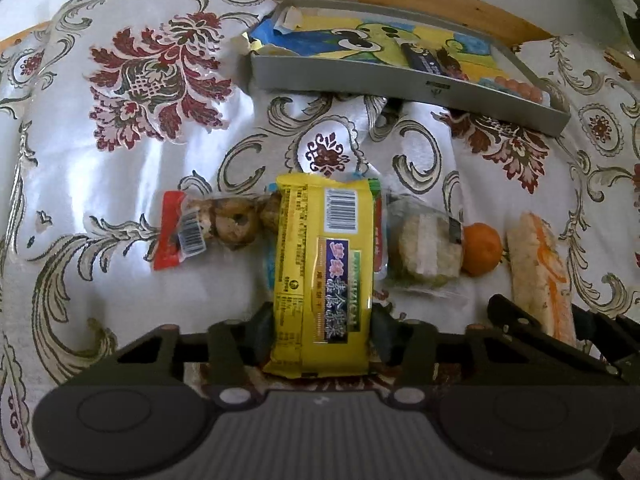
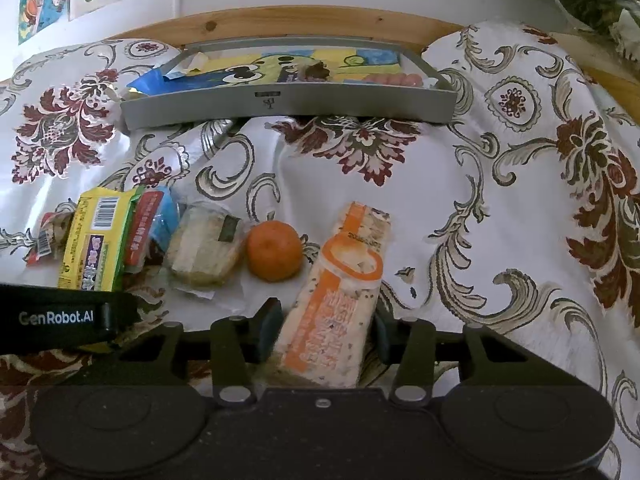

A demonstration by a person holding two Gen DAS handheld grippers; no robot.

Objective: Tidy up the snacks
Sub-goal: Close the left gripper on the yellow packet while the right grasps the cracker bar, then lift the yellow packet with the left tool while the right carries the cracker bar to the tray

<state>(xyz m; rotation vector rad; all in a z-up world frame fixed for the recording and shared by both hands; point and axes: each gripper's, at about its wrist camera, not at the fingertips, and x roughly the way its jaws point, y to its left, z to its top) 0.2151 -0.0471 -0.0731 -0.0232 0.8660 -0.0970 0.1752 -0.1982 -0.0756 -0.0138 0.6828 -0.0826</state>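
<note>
Between the snack row and the grey tray (image 2: pixel 288 106) lies an open band of patterned cloth (image 2: pixel 460 200) (rumpled, with folds). The row itself is packed: yellow packet (image 1: pixel 324 272), wrapped cake (image 1: pixel 424 248), orange (image 2: pixel 274 250) and orange-striped packet (image 2: pixel 340 292) sit nearly touching. Right of that packet the cloth is bare.

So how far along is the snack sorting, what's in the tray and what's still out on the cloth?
Early stage. Done: the grey tray holds a few items, a dark packet and some orange-pink pieces.

In hand: the left gripper jaws flank the yellow packet; the right gripper jaws flank the orange-striped packet.

Left on the cloth: the donut pack, clear-wrapped cake, and tangerine.
</note>
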